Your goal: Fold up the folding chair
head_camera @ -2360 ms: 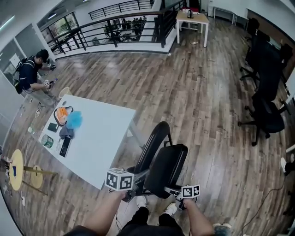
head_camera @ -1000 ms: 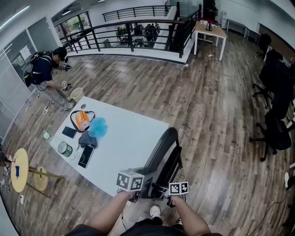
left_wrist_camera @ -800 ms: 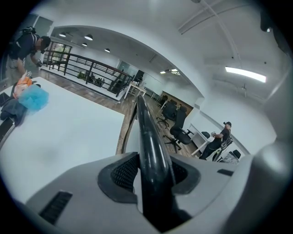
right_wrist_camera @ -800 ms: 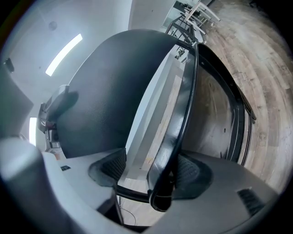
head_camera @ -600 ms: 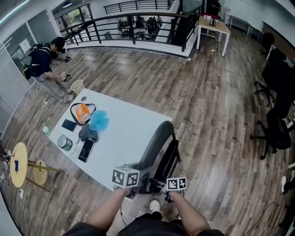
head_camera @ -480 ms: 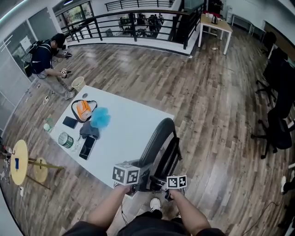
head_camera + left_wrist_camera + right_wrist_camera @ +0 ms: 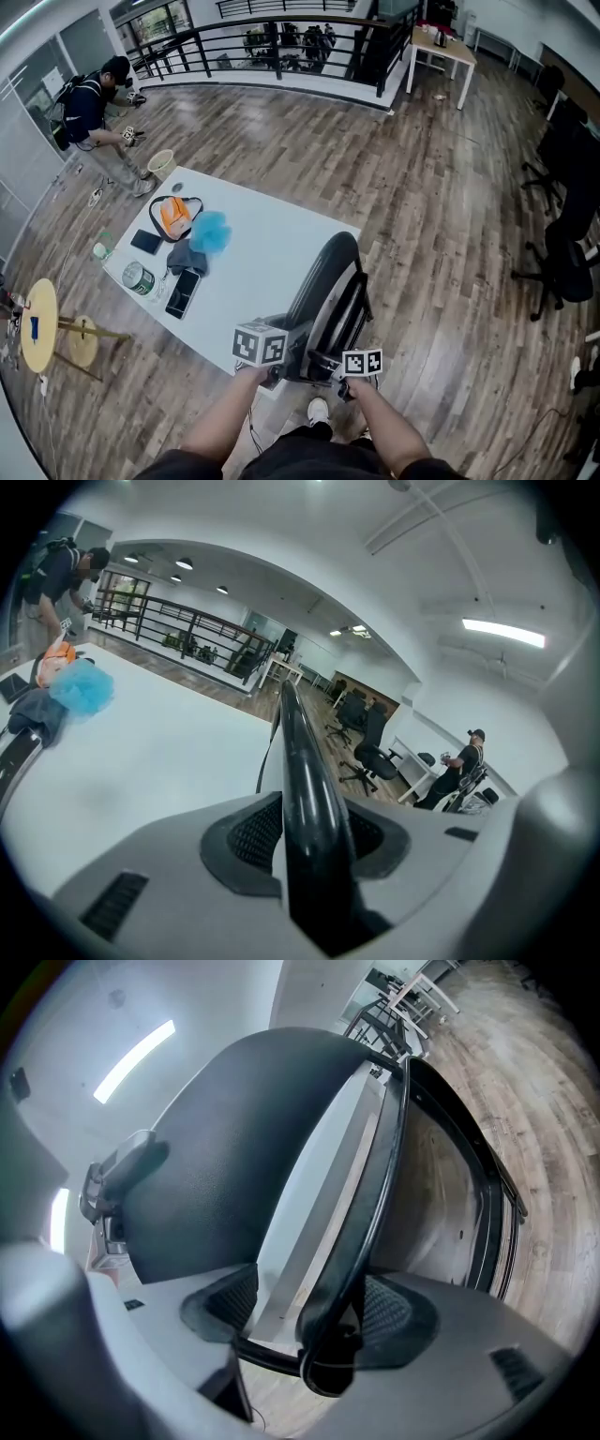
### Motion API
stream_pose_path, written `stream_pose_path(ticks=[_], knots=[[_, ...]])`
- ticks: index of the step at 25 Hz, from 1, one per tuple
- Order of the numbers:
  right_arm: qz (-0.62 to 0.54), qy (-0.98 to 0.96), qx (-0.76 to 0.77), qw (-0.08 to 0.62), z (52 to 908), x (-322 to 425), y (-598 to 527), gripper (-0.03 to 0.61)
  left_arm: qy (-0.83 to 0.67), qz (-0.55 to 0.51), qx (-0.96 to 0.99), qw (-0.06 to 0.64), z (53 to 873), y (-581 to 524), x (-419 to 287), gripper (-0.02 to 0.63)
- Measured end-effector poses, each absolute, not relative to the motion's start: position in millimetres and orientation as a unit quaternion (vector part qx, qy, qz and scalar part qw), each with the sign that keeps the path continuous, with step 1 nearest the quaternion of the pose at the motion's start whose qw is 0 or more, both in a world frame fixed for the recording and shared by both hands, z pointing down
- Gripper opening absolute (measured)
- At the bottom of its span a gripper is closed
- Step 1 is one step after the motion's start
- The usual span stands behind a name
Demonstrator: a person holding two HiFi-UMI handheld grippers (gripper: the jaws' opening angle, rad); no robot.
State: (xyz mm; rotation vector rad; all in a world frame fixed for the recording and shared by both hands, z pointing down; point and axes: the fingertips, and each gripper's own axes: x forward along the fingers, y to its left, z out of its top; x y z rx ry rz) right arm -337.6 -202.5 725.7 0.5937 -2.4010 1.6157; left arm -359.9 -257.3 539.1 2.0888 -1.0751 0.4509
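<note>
The black folding chair [image 7: 324, 292] stands at the near corner of the white table [image 7: 253, 258], its seat swung up close against the backrest. In the head view my left gripper [image 7: 279, 371] holds the chair's near left side and my right gripper [image 7: 334, 372] its near right side. In the left gripper view a glossy black frame tube [image 7: 302, 780] runs straight between the jaws, and the left gripper [image 7: 314, 860] is shut on it. In the right gripper view the right gripper [image 7: 319, 1327] is closed on the black seat rim [image 7: 373, 1208], with the padded backrest [image 7: 225, 1171] to the left.
On the table's far left lie an orange bag [image 7: 174, 215], a blue puff [image 7: 212, 231], a tin [image 7: 139, 278] and a phone [image 7: 182, 292]. A person [image 7: 89, 108] crouches at the back left. Office chairs [image 7: 562, 239] stand to the right, a round stool [image 7: 37, 336] at the left.
Since the earliest frame the seat has swung up against the backrest and my two grippers have come closer together. Over the last half second the chair and grippers have barely shifted.
</note>
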Motion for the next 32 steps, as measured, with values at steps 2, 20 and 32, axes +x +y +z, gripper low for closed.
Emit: stream_pose_path(ticks=[2, 20, 32], knots=[[0.528, -0.811, 0.225, 0.113, 732.5, -327.8, -199.9, 0.321, -0.427, 0.174, 0.815, 0.352, 535.9, -252.9, -365.9, 0.152], [0.206, -0.826, 0.511, 0.116, 540.7, -79.5, -108.0, 0.314, -0.476, 0.064, 0.866, 0.136, 394.0, -172.1, -308.2, 0.098], [0.034, -0.753, 0.651, 0.089, 433.2, 81.8, 31.2, 0.014, -0.415, 0.032, 0.890, 0.185, 414.5, -28.7, -108.8, 0.015]])
